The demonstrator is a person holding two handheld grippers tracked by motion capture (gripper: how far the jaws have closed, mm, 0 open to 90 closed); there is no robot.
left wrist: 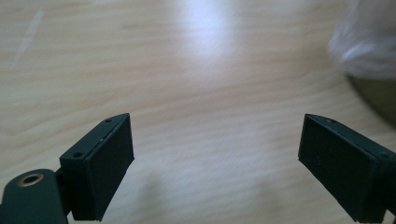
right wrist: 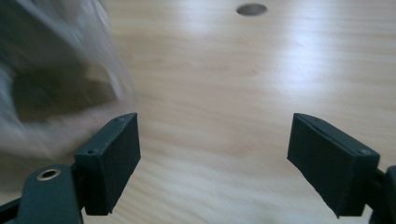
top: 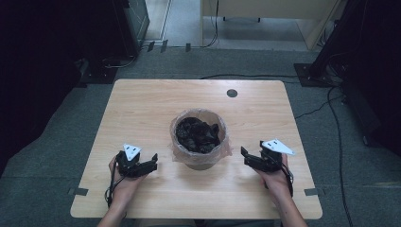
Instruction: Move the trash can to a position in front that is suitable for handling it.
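While both the left gripper (top: 152,161) and right gripper (top: 245,155) gape wide and empty, a careless nudge could tip the bag-lined bin (top: 198,135) between them.

Table (top: 142,109): light wood top with rounded corners, bare apart from the bin near its middle
Cable hole (top: 231,93): small dark round spot in the table's far edge area, right of centre; also seen at the top of the right gripper view (right wrist: 251,9)
Floor (top: 42,156): grey carpet all around the table
Tape marks (top: 79,191): short dark strips on the carpet at the table's near corners
Floor cables (top: 338,142): black, trailing along the right side and behind the table
Dark stand base (top: 309,74): flat, on the carpet beyond the far right corner
Pale wooden furniture (top: 269,9): at the top, beyond the table
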